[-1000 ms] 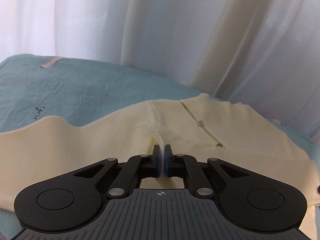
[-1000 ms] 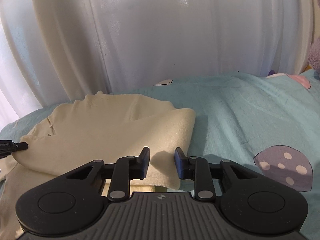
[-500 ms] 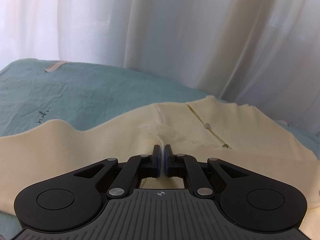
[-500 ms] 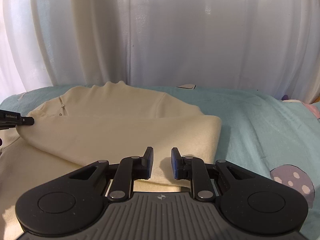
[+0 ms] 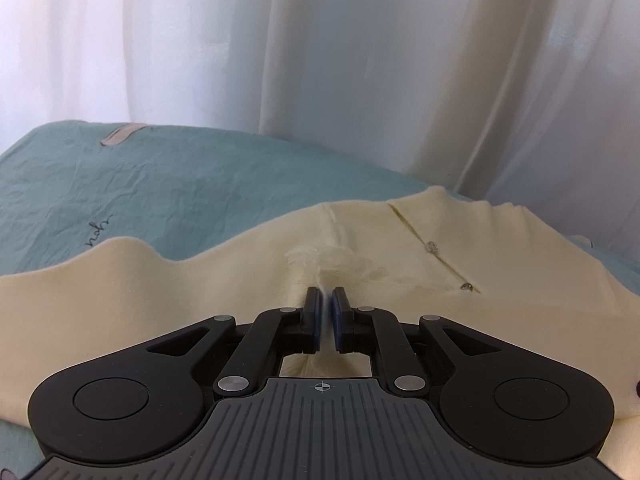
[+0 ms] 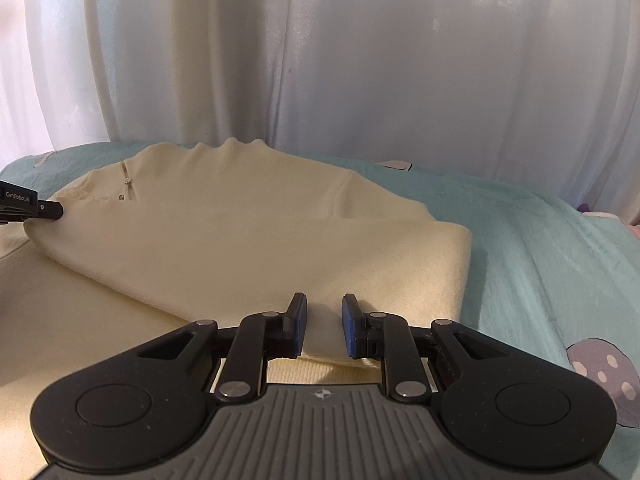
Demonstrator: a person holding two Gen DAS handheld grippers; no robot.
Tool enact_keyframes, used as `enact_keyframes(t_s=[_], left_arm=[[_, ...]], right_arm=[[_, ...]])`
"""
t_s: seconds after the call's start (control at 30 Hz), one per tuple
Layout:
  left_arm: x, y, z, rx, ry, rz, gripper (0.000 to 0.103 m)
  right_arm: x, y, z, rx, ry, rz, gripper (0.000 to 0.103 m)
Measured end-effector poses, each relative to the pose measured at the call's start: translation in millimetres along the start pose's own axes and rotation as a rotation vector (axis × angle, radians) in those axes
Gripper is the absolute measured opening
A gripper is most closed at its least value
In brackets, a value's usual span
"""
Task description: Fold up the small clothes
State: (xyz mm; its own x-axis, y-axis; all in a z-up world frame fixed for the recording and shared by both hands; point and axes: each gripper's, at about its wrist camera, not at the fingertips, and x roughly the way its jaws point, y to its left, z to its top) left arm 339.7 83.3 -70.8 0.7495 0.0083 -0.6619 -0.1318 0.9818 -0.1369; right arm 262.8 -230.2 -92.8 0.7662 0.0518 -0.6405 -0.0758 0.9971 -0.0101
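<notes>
White curtains behind, teal bed sheet (image 5: 192, 184) under cream garment (image 5: 420, 248) | left view: my left gripper (image 5: 327, 312), a second ago pinched on a fabric ridge, now parting, cloth between; release beginning | right view: my right gripper (image 6: 323, 326) unchanged, narrowly apart astride folded sleeve (image 6: 360, 264); contact unclear, garment's near edge hidden.

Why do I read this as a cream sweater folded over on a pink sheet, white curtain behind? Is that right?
The sheet colour is wrong. The sheet is teal, not pink; the right wrist view shows it clearly, with only a small purple spotted print near the edge. The rest holds: the cream sweater lies folded over on it, with the white curtain behind.
</notes>
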Motion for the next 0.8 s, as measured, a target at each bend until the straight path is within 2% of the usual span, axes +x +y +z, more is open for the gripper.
enact_keyframes(t_s=[0.1,0.13,0.17,0.2,0.27,0.33,0.37,0.43,0.47,0.53,0.67,0.73,0.8], left_arm=[[-1.7,8.3,1.9,-0.052,0.017,-0.012,0.013],[-3.4,10.7,2.5,-0.066,0.023,0.002,0.024],[-5.4,13.9,2.9,-0.086,0.033,0.038,0.051],[-9.5,19.4,2.4,-0.112,0.027,0.055,0.055],[-21.0,32.4,0.4,-0.173,0.041,0.035,0.053],[-44.2,50.2,-8.0,-0.274,0.032,-0.003,0.058],[-61.3,61.3,-15.7,-0.332,0.007,-0.024,0.068],[-92.3,83.1,-31.1,-0.442,-0.039,-0.015,0.075],[-105.2,93.8,-38.4,-0.49,-0.055,-0.001,0.076],[-133.8,124.1,-55.5,-0.613,-0.1,0.043,0.079],[-162.5,190.0,-73.5,-0.787,-0.163,0.185,0.077],[-170.7,223.3,-81.3,-0.889,-0.19,0.246,0.076],[-176.7,258.3,-93.0,-1.03,-0.231,0.259,0.072]], right_arm=[[-0.9,-1.0,-2.4,0.0,-0.01,0.003,0.021],[-1.2,-2.0,-3.4,0.003,-0.014,0.011,0.023],[-2.1,-3.5,-4.0,0.013,-0.016,0.028,0.035],[-5.3,-7.2,-4.9,0.044,-0.014,0.065,0.054],[-16.3,-13.4,-7.3,0.131,-0.022,0.118,0.075],[-36.3,-15.3,-12.8,0.178,-0.068,0.129,0.08],[-46.5,-15.6,-16.8,0.196,-0.089,0.131,0.085],[-64.2,-18.1,-27.0,0.26,-0.106,0.154,0.091],[-68.7,-19.8,-31.2,0.292,-0.104,0.173,0.094],[-74.3,-23.1,-37.4,0.348,-0.085,0.205,0.094],[-75.4,-22.0,-36.8,0.425,-0.049,0.274,0.094],[-73.6,-17.6,-34.8,0.467,-0.046,0.307,0.09],[-70.6,-11.7,-31.8,0.496,-0.033,0.334,0.076]])
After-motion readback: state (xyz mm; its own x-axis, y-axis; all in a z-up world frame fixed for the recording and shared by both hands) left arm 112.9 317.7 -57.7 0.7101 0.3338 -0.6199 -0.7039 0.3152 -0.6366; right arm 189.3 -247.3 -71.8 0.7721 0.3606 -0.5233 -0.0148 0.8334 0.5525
